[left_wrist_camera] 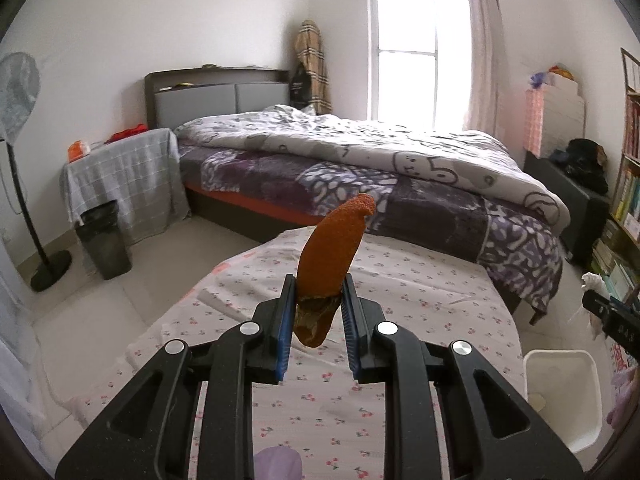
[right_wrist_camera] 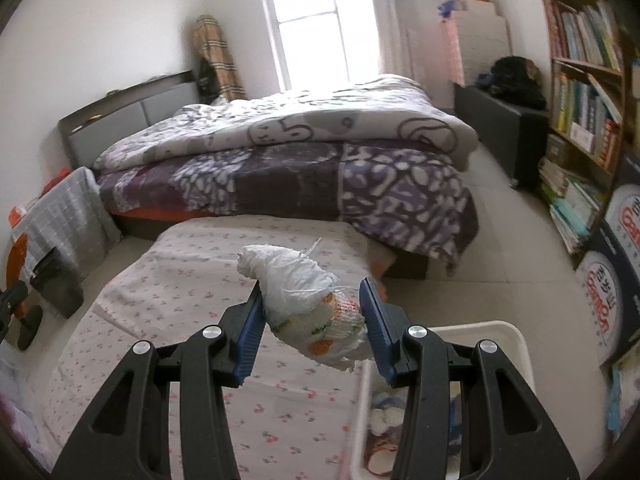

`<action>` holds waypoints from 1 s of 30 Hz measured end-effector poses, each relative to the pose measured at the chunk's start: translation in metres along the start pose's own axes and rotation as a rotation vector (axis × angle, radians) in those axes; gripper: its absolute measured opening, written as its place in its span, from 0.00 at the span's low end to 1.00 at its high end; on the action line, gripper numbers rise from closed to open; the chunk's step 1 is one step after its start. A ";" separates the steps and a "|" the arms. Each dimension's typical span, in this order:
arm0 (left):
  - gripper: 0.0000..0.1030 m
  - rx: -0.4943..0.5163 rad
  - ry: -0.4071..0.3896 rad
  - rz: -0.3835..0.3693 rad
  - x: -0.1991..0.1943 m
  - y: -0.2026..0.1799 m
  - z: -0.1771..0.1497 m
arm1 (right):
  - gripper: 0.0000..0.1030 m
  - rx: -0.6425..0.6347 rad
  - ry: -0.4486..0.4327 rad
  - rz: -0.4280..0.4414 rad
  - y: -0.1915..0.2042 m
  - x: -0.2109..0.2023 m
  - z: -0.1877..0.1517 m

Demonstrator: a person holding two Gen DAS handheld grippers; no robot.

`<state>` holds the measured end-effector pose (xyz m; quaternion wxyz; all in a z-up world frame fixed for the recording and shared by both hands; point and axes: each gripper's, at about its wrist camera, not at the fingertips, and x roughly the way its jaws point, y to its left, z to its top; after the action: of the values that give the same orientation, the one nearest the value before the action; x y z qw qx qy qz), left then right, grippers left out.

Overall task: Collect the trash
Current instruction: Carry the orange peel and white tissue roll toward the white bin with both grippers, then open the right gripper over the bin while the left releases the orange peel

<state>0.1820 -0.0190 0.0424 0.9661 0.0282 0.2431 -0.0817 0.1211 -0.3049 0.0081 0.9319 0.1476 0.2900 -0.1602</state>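
Here, my left gripper was clamped on an orange peel — a long, curved strip with a pebbly orange outside and a dull brownish inside near the bottom, standing upright between the ribbed blue pads. It hung above a table spread with a thin white cloth printed in tiny red cherries and creased in soft folds. A white plastic bin, smooth and rounded at the corners, stood just to the right of the table.

My right gripper pinched a crumpled white wad — wrinkled, papery and shirred, with orange and green print on its lower half and thin white strands sticking out. It sat over the table's right edge, beside the same white bin, which held blurred scraps I could not make out.

Far off lay a bed under a puffy grey-and-white quilt, and a dark ribbed waste bin stood on the floor at far left.
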 end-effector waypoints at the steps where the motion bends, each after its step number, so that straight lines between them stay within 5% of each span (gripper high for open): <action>1: 0.21 0.005 0.001 -0.006 0.001 -0.005 0.000 | 0.45 0.007 0.003 -0.010 -0.005 0.000 0.000; 15: 0.21 0.068 0.009 -0.097 -0.001 -0.060 -0.007 | 0.48 0.091 0.068 -0.151 -0.072 0.001 -0.004; 20: 0.21 0.097 0.013 -0.136 -0.001 -0.086 -0.010 | 0.70 0.148 0.059 -0.193 -0.095 -0.005 -0.003; 30: 0.21 0.169 0.031 -0.215 -0.006 -0.144 -0.021 | 0.81 0.234 0.024 -0.250 -0.135 -0.021 -0.001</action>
<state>0.1422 -0.1576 0.0246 0.9421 0.0845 0.2520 -0.2044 0.0526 -0.4222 -0.0046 0.8775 0.2199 0.2968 -0.3060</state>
